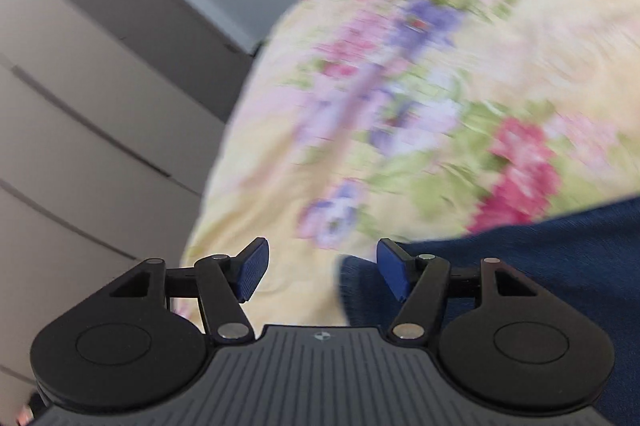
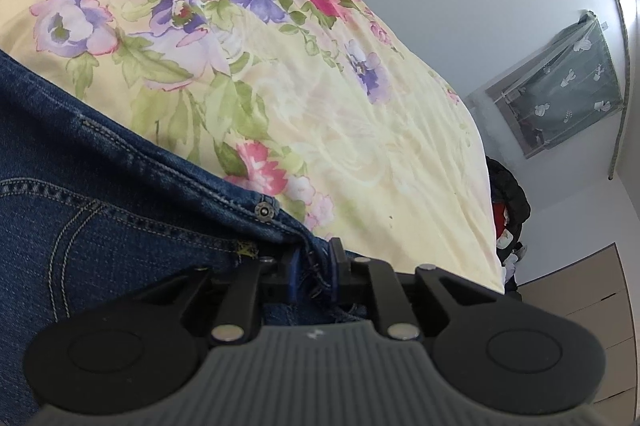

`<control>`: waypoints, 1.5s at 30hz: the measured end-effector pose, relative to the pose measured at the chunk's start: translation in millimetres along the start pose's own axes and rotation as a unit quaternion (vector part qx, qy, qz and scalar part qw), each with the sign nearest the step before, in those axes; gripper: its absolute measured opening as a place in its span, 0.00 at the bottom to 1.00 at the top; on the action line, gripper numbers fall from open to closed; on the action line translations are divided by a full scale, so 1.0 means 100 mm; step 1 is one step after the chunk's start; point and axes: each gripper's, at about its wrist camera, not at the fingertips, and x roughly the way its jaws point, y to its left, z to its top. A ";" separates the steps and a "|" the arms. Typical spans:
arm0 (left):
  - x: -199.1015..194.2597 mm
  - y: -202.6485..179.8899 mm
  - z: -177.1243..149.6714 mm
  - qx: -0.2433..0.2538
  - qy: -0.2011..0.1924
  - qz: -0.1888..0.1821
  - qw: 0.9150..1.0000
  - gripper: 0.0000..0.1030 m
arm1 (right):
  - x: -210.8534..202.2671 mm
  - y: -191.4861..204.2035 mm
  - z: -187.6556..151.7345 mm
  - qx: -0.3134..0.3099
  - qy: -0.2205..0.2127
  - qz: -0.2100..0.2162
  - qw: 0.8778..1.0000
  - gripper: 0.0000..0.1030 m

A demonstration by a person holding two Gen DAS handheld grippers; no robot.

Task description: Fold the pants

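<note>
Dark blue jeans (image 2: 100, 226) lie on a bed with a yellow floral cover (image 2: 320, 97). In the right wrist view the waistband, with its metal button (image 2: 265, 211), runs diagonally down into my right gripper (image 2: 314, 268). That gripper's jaws stand close together, with a bunch of the waistband denim pinched between the pads. In the left wrist view my left gripper (image 1: 323, 268) is open above the bed, and nothing is pressed between its blue pads (image 1: 253, 268). An edge of the jeans (image 1: 540, 258) lies under and beside the right pad. This view is blurred.
A grey wardrobe with drawer fronts (image 1: 80, 129) stands left of the bed. On the right are a white wall, a window with a green patterned curtain (image 2: 560, 85), a dark pile of things (image 2: 508, 201) at the bed's corner and a brown cabinet (image 2: 592, 306).
</note>
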 end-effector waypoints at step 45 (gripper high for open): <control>-0.15 0.79 -1.91 -0.495 0.011 -0.241 0.835 0.06 | -2.19 1.03 -1.30 0.198 0.006 0.196 0.960 0.53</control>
